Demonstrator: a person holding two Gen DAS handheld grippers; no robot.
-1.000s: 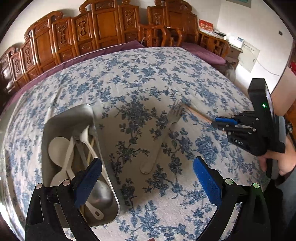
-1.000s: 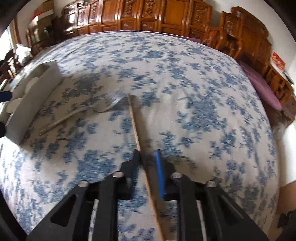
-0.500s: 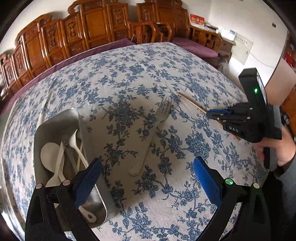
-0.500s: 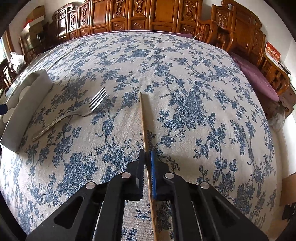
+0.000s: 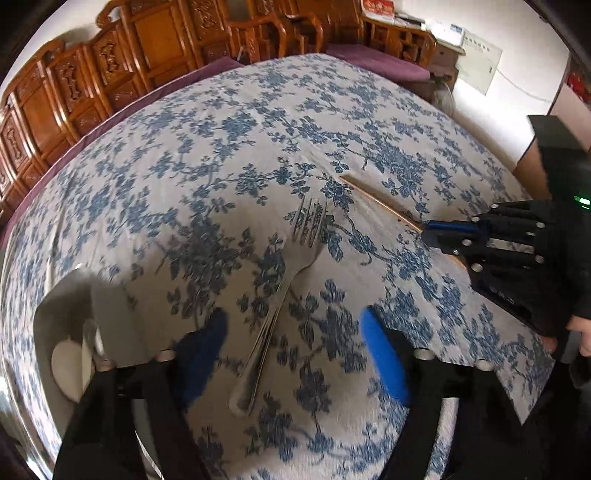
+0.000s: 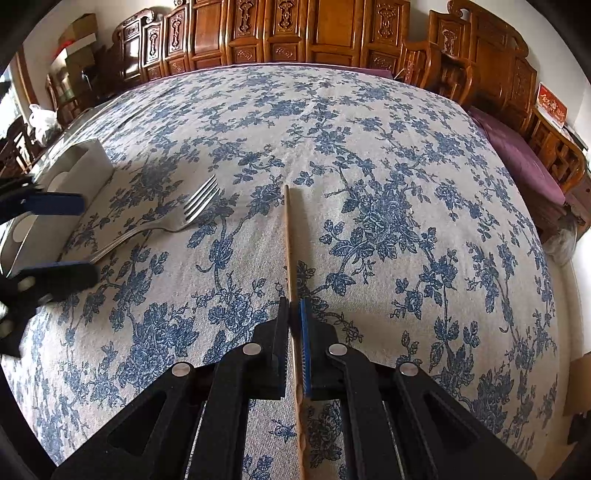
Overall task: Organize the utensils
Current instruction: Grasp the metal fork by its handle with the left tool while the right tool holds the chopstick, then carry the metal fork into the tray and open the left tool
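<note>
A steel fork (image 5: 306, 236) lies on the blue-flowered tablecloth, tines pointing away. My left gripper (image 5: 291, 354) hangs over its handle, one blue pad on either side. The jaws are closing, and the pads stand clear of the handle. From the right wrist view the same gripper (image 6: 55, 243) straddles the end of the fork (image 6: 166, 225). A thin wooden chopstick (image 6: 288, 240) lies just right of the fork. My right gripper (image 6: 294, 314) is shut on its near part, low on the cloth. In the left wrist view that gripper (image 5: 428, 232) clamps the chopstick (image 5: 376, 201).
A metal tray (image 5: 74, 295) with a white spoon (image 5: 64, 358) in it sits at the table's left, also visible as the tray (image 6: 74, 166) beyond my left gripper. Carved wooden chairs (image 6: 332, 33) ring the far side. A hand (image 5: 580, 325) holds the right gripper.
My left gripper has swung right from over the tray to over the fork handle, and its jaws have narrowed. The right gripper closed onto the chopstick and stayed put.
</note>
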